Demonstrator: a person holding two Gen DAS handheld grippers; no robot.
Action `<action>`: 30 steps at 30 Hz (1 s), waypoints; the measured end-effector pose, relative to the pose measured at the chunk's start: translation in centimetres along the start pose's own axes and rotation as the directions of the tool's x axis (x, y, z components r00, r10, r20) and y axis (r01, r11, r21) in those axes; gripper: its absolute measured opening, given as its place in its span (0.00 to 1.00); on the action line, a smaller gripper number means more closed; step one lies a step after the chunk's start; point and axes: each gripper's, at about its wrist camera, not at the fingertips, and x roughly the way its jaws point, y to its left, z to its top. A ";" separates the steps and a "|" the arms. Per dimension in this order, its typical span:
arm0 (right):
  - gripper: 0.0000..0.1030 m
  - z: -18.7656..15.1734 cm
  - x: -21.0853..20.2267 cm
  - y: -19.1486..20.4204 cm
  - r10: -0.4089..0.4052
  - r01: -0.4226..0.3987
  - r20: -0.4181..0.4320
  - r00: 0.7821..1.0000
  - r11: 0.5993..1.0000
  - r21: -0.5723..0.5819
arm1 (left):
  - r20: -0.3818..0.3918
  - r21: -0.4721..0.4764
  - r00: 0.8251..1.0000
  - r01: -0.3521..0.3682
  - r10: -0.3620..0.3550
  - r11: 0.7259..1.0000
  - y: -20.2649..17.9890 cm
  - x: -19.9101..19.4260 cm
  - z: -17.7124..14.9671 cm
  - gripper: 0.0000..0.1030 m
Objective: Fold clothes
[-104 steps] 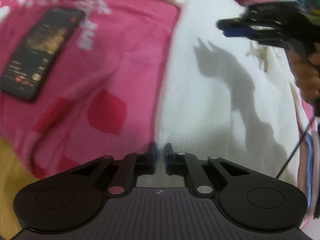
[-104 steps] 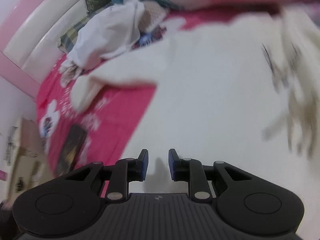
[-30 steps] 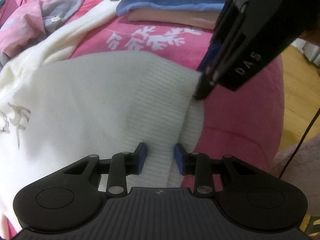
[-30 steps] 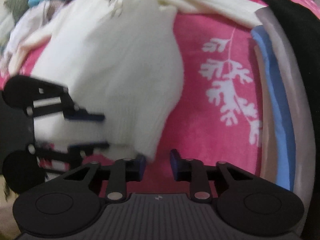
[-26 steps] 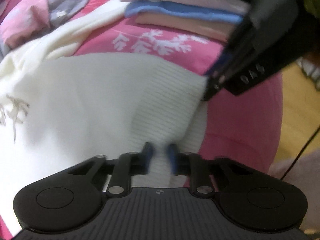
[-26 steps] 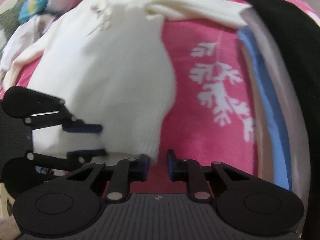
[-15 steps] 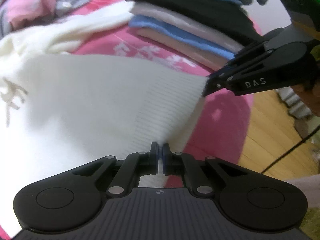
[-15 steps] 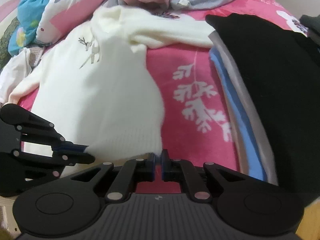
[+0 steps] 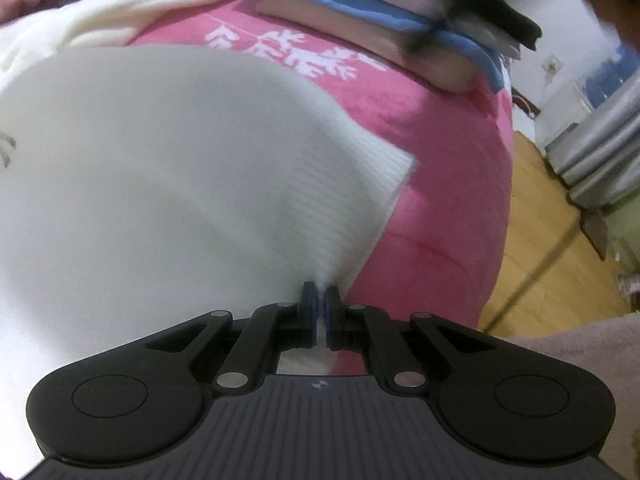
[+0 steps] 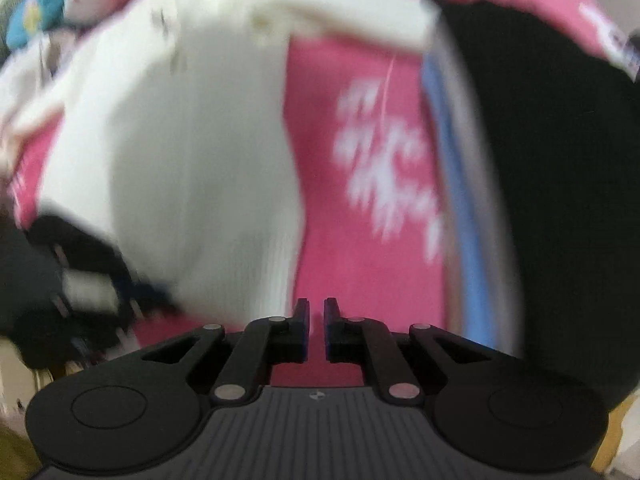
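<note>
Left gripper (image 9: 319, 300) pinches the ribbed hem of the cream knit sweater (image 9: 168, 168), spread on the pink snowflake-print blanket (image 9: 440, 200); right gripper (image 10: 316, 312) stands slightly parted, empty. Beyond lie stacked folded clothes (image 9: 384, 12) and wooden floor (image 9: 560, 248).

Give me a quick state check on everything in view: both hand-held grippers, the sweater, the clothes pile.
Left hand-held gripper: shut on the sweater's ribbed hem.
Right hand-held gripper: slightly open, nothing visible between its tips, over the pink blanket.
Sweater: spread on the blanket, unfolded, hem corner free at the right.
Clothes pile: folded and stacked beyond the sweater.
</note>
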 end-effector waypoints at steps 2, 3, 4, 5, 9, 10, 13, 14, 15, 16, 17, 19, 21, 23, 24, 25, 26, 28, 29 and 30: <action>0.22 3.2 -1.4 -0.8 0.042 -0.047 0.083 0.996 0.997 0.057 | 0.013 -0.016 1.000 -0.007 0.007 1.000 0.1 0.2 -0.2 0.02; 0.29 5.0 -1.5 -1.3 0.072 -0.085 0.125 0.989 0.991 0.104 | 0.020 -0.026 1.000 -0.010 0.011 1.000 0.1 0.2 -0.3 0.03; 0.45 6.2 -0.1 -1.9 0.106 -0.130 0.140 0.985 0.976 0.175 | 0.027 -0.035 1.000 -0.014 0.015 0.999 0.0 0.2 -0.4 0.03; 0.49 7.5 1.3 -2.5 0.138 -0.174 0.157 0.978 0.954 0.244 | 0.033 -0.045 0.999 -0.018 0.019 0.999 -0.1 0.1 -0.5 0.03; 0.50 12.5 6.9 -5.0 0.249 -0.341 0.244 0.937 0.799 0.494 | 0.044 -0.080 0.998 -0.030 0.034 0.996 -0.4 0.2 -0.7 0.03; 0.50 13.7 8.3 -5.6 0.271 -0.379 0.271 0.924 0.746 0.548 | 0.049 -0.084 0.998 -0.032 0.037 0.996 -0.4 0.2 -0.7 0.03; 0.50 16.4 11.8 -7.6 0.307 -0.471 0.357 0.882 0.560 0.681 | 0.063 -0.092 0.997 -0.034 0.040 0.995 -0.6 0.1 -1.0 0.03; 0.53 16.7 12.5 -8.3 0.311 -0.485 0.374 0.874 0.502 0.716 | 0.067 -0.095 0.997 -0.034 0.040 0.995 -0.6 0.1 -1.2 0.03; 0.54 16.7 13.2 -8.7 0.312 -0.462 0.351 0.883 0.444 0.768 | 0.072 -0.097 0.997 -0.034 0.041 0.995 -0.6 0.1 -1.3 0.03; 0.54 16.6 13.9 -9.1 0.314 -0.435 0.327 0.891 0.384 0.815 | 0.074 -0.097 0.996 -0.034 0.042 0.995 -0.9 0.4 -1.3 0.03; 0.55 16.5 14.5 -9.5 0.319 -0.404 0.303 0.898 0.322 0.856 | 0.075 -0.095 0.996 -0.035 0.042 0.995 -1.0 0.5 -1.2 0.03; 0.55 16.1 15.0 -9.8 0.322 -0.365 0.284 0.903 0.224 0.904 | 0.076 -0.092 0.996 -0.037 0.044 0.995 -1.1 0.7 -1.0 0.03; 0.59 16.2 14.0 -9.7 0.271 -0.357 0.296 0.916 0.214 0.909 | 0.080 -0.101 0.996 -0.037 0.045 0.994 -1.0 0.9 -1.0 0.03; 0.68 16.7 13.9 -9.9 0.195 -0.345 0.303 0.933 0.244 0.906 | 0.083 -0.101 0.996 -0.036 0.044 0.994 -0.8 1.0 -1.1 0.03; 0.68 17.0 14.5 -10.1 0.182 -0.328 0.289 0.940 0.242 0.913 | 0.084 -0.096 0.996 -0.035 0.043 0.995 -0.8 1.0 -1.3 0.03; 0.68 17.2 15.0 -10.3 0.170 -0.315 0.280 0.945 0.240 0.918 | 0.084 -0.097 0.996 -0.032 0.040 0.995 -0.7 1.1 -1.3 0.03; 0.68 17.5 15.2 -10.3 0.164 -0.323 0.289 0.943 0.238 0.916 | 0.083 -0.098 0.996 -0.029 0.038 0.995 -0.7 1.1 -1.3 0.03; 0.51 18.1 15.4 -10.3 0.149 -0.340 0.311 0.939 0.246 0.908 | 0.079 -0.102 0.996 -0.025 0.034 0.994 -0.5 1.1 -1.3 0.03; 0.20 18.6 14.6 -10.1 0.127 -0.363 0.341 0.932 0.296 0.883 | 0.078 -0.102 0.996 -0.023 0.031 0.995 -0.5 1.1 -1.3 0.03; 0.20 19.2 13.4 -9.9 0.101 -0.398 0.389 0.916 0.354 0.846 | 0.077 -0.100 0.997 -0.019 0.027 0.995 -0.4 1.1 -1.2 0.03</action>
